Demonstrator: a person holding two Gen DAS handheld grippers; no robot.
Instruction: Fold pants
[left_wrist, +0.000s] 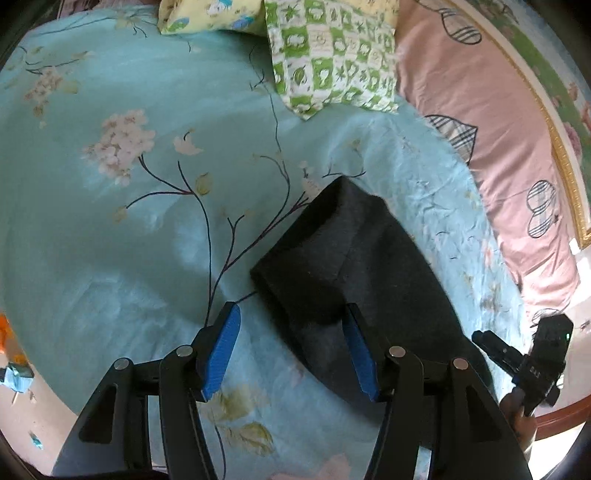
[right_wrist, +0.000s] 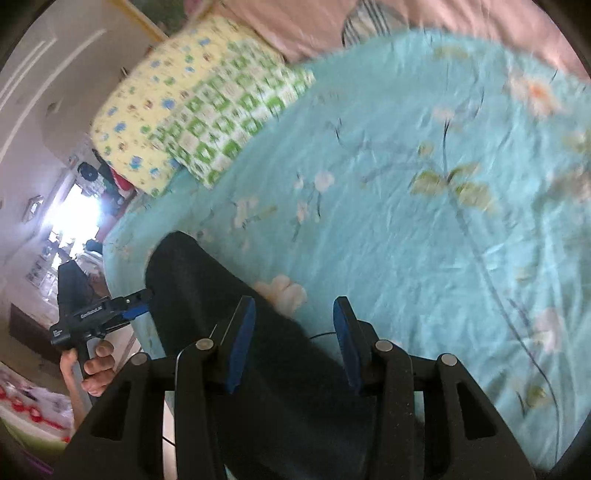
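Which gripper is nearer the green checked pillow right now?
Left. The left gripper is over the pants' end towards the pillow; the right gripper is at the far end.

- A light turquoise bedsheet printed with pale blossoms and thin dark branches (left_wrist: 122, 229) spreads ahead of the fingers and beneath them, filling most of both wrist views.
- A green-and-white checked pillow with leaf motifs (left_wrist: 332, 59) lies far ahead of the fingers, at the top of the sheet.
- A pale yellow pillow with small blue and green prints (left_wrist: 210, 14) sits just beside the checked one, touching it, to its left.
- A pink cover with striped heart shapes (left_wrist: 480, 122) runs along the sheet's edge, off to the right of the fingers.
- A gold-trimmed frame edge (left_wrist: 570, 173) lies beyond the pink cover.
- A bright window area (right_wrist: 77, 206) glows far left of the fingers in the right wrist view.
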